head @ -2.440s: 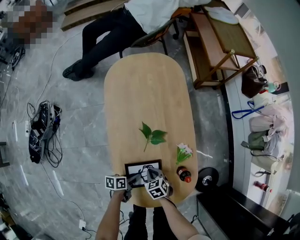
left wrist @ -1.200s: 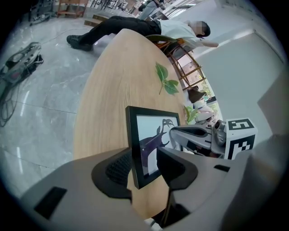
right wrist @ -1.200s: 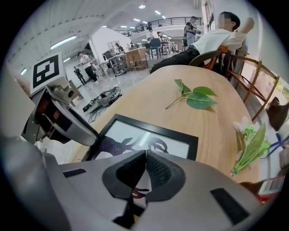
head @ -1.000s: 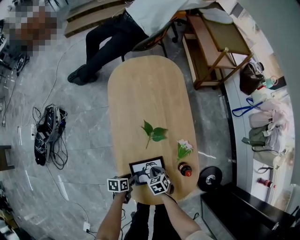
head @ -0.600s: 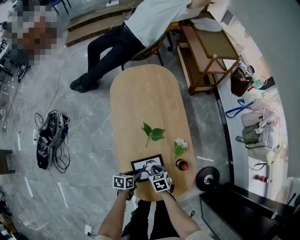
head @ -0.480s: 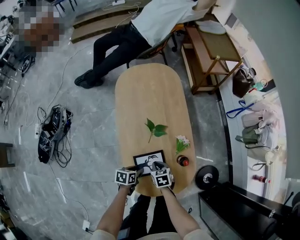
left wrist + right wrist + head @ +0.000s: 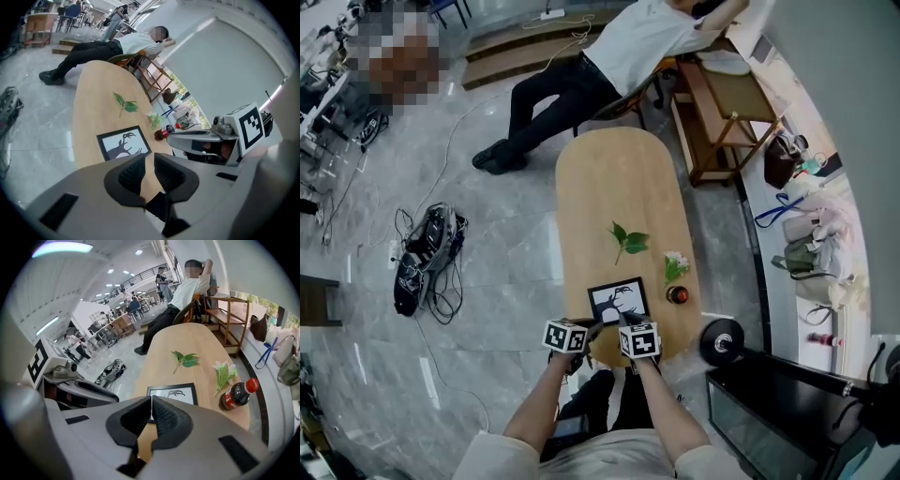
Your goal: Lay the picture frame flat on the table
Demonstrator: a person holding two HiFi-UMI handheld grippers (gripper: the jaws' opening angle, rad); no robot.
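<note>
The black picture frame (image 7: 619,300) with a deer silhouette lies flat on the oval wooden table (image 7: 609,178), near its front end. It also shows in the left gripper view as the frame (image 7: 123,143) and in the right gripper view as the frame (image 7: 173,393). Both grippers hang above the table's near edge, clear of the frame. The left gripper (image 7: 591,329) (image 7: 150,159) has just been closing; a narrow gap remains between its jaws, with nothing in it. The right gripper (image 7: 624,322) (image 7: 151,401) is shut on nothing.
A green leaf sprig (image 7: 628,240), a small flower bunch (image 7: 676,266) and a cola bottle (image 7: 678,295) lie beyond and right of the frame. A person (image 7: 619,56) sits at the far end. A wooden rack (image 7: 727,103) stands right; cables (image 7: 427,258) lie left.
Both grippers have lifted off the frame's near edge and drawn back toward the person. The frame stays flat on the table. The head view has swung, so the table sits further right.
</note>
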